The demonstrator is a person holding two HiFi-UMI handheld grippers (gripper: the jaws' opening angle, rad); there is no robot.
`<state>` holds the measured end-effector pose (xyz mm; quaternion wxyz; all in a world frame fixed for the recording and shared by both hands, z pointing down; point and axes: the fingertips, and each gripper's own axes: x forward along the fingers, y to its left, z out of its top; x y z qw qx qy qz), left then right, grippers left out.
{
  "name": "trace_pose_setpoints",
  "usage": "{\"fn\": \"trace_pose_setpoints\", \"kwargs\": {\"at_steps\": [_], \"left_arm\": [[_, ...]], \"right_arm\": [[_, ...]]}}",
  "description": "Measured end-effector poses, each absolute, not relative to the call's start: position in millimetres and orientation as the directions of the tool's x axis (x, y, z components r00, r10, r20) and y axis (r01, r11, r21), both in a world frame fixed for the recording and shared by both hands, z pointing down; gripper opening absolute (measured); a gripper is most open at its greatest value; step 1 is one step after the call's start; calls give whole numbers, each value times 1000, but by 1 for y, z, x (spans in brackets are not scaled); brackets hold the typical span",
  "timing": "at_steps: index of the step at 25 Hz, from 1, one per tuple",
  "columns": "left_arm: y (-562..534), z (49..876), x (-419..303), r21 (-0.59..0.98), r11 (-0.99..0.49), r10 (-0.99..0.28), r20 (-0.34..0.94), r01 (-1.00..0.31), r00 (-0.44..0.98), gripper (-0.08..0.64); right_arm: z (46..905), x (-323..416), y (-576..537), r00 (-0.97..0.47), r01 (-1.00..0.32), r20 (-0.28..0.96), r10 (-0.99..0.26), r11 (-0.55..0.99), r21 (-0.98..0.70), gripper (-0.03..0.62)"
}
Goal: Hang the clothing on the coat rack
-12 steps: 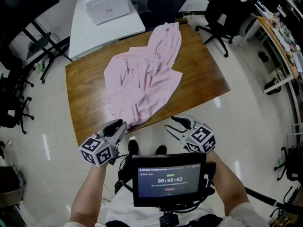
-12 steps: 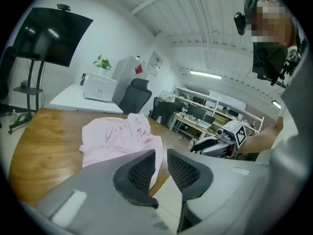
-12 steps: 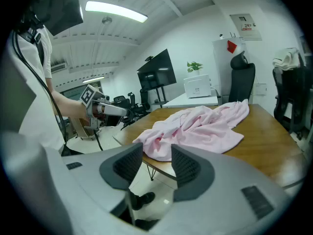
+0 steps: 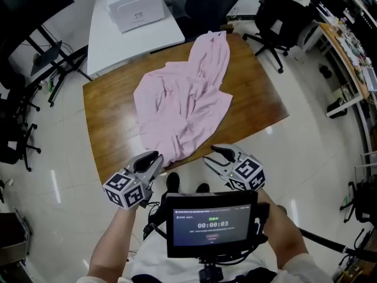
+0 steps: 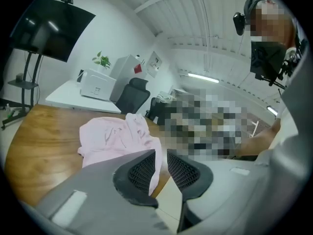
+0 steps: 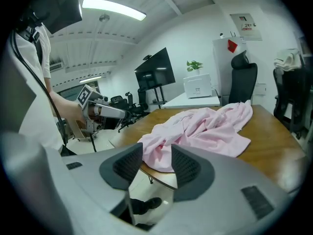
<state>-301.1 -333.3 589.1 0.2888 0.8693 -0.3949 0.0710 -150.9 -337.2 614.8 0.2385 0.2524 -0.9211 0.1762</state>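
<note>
Pink garment [image 4: 182, 108] lies crumpled across the middle of the wooden bench [image 4: 109, 117], one end stretching towards the far edge, the near hem spilling over the edge closest to the person. Both tools sit low, just off that near edge. The left hand-held gripper [image 4: 153, 158] is right beside the hanging hem, angled slightly down, its jaws only a narrow slit apart. In the left gripper view pink cloth shows through that slit, but the pads are not pressing on it. The right hand-held gripper [image 4: 211, 154] floats just short of the bench edge, near the hem but clear of it, jaws spread wide and nothing between them. In the right gripper view the garment lies beyond the jaws on the wood. Behind the wooden bench, a white bench [image 4: 118, 40] carries a white box [image 4: 134, 5], with a dark chair [image 4: 209, 2] alongside. A small screen [image 4: 211, 224] sits at the person's chest.
</note>
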Motion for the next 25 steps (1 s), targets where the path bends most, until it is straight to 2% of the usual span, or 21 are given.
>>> {"fn": "trace_pose_setpoints", "kwargs": {"at_steps": [2, 7, 13, 16, 22, 25], "left_arm": [[-332, 591, -303, 461, -529, -632, 346, -712, 693, 76], [-340, 596, -314, 464, -546, -610, 350, -697, 711, 2], [-366, 603, -332, 425, -578, -587, 376, -697, 716, 3], [-381, 613, -338, 391, -602, -564, 408, -696, 717, 21], [-406, 640, -343, 336, -654, -499, 483, -678, 720, 130], [-419, 651, -341, 288, -688, -479, 510, -666, 715, 176]], "right_arm": [[615, -155, -340, -750, -562, 533, -393, 803, -198, 198], [622, -165, -352, -721, -571, 565, -401, 806, -157, 198], [627, -178, -387, -665, -535, 627, -407, 845, -19, 198], [625, -185, -408, -625, -477, 667, -405, 875, 84, 198], [653, -190, -436, -506, -309, 776, -378, 919, 245, 198], [665, -195, -445, -465, -256, 807, -363, 928, 270, 198]]}}
